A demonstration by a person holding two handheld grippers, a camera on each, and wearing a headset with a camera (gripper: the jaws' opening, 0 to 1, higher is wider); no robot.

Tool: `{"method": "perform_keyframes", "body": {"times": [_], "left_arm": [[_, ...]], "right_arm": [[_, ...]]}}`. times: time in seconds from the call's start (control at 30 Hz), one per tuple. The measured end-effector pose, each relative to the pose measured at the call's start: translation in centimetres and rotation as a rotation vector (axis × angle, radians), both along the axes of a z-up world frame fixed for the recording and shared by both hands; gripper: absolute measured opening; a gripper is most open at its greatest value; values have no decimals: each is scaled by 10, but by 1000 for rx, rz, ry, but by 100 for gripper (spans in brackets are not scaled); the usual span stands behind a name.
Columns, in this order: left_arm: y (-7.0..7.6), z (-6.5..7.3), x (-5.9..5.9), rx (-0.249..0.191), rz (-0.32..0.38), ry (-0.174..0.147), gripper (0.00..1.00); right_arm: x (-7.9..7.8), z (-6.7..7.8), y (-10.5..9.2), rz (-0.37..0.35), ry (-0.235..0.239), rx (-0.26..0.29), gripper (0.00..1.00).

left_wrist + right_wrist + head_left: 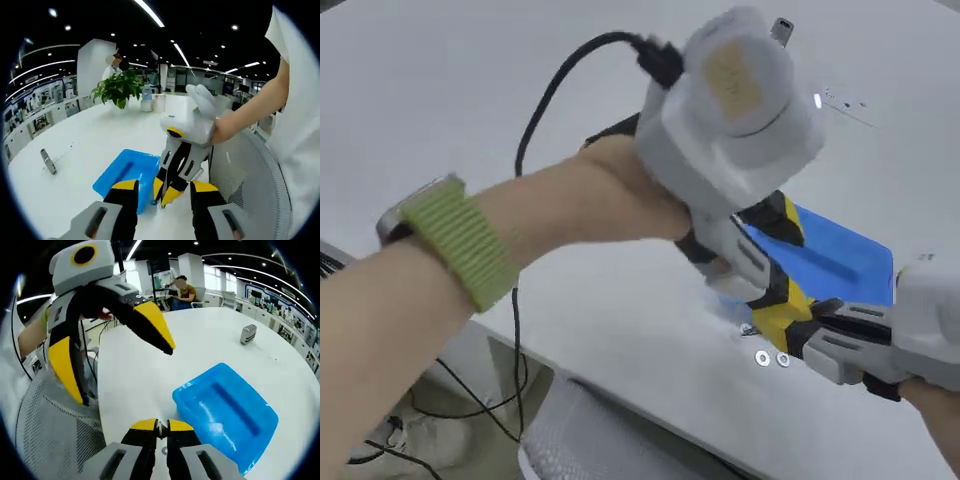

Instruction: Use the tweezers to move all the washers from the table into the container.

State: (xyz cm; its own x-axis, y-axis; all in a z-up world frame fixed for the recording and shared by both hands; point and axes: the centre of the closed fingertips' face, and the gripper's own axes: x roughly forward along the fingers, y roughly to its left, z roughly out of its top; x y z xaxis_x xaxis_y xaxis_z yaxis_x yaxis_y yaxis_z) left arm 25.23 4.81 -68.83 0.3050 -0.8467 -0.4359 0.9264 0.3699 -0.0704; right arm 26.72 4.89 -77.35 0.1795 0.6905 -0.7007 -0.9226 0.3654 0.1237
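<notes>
Washers, two small flat silver rings (763,357), lie on the white table (200,335) just beside the near edge of the shallow blue plastic container (225,410). From above, the left gripper (788,258), jaws spread wide, and the forearm with its green woven watch strap (460,240) hide much of that container. The right gripper (160,426) is pinched narrow on the thin metal tweezers (161,202). A small grey metal block (248,333) stands well apart, and a grey mesh chair (245,180) is alongside. No writing is legible.
</notes>
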Motion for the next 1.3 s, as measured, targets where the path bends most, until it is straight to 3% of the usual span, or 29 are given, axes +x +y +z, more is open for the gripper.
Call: {"method": "perform_keyframes", "body": {"times": [0.17, 0.23, 0.33, 0.37, 0.47, 0.57, 0.63, 0.7, 0.73, 0.8, 0.83, 0.9, 1.03, 1.13, 1.2, 1.3], "left_arm": [[4, 7, -16, -122, 147, -28, 60], [9, 7, -20, -144, 218, -39, 66], [13, 11, -22, -175, 320, -88, 77], [13, 11, -22, -174, 342, -102, 80], [12, 4, -23, -110, 411, -160, 87], [6, 3, -20, -109, 473, -198, 98], [-2, -1, -21, -101, 469, -195, 99], [4, -6, -18, -19, 476, -249, 99], [6, -5, -16, -1, 483, -280, 99], [8, -3, -15, -36, 501, -277, 99], [15, 0, -11, -74, 554, -257, 99], [29, 4, -5, -89, 619, -279, 99], [32, 4, -5, -41, 626, -319, 99], [22, -3, -9, 6, 567, -312, 99], [20, -2, -9, 9, 555, -325, 99], [20, -3, -10, 4, 547, -320, 99]], "right_arm": [[-2, 20, -13, 2, 0, 6, 3], [-2, 29, -19, 3, -6, 7, 3], [1, 42, -26, 1, -17, 11, 3], [3, 45, -27, 1, -24, 10, 3], [9, 54, -33, 6, -40, -2, 3], [20, 60, -35, 8, -49, -8, 3], [28, 62, -35, 7, -50, -11, 3], [35, 62, -34, 3, -50, -11, 3], [41, 61, -33, 0, -49, -16, 3], [50, 57, -31, -2, -52, -28, 3], [53, 55, -30, -3, -51, -32, 3], [61, 48, -27, -1, -42, -40, 3], [75, 33, -20, 7, -31, -67, 3], [83, 24, -13, 16, -23, -77, 3], [87, 18, -8, 15, -5, -84, 3], [87, 10, -2, 41, -8, -113, 3]]}}
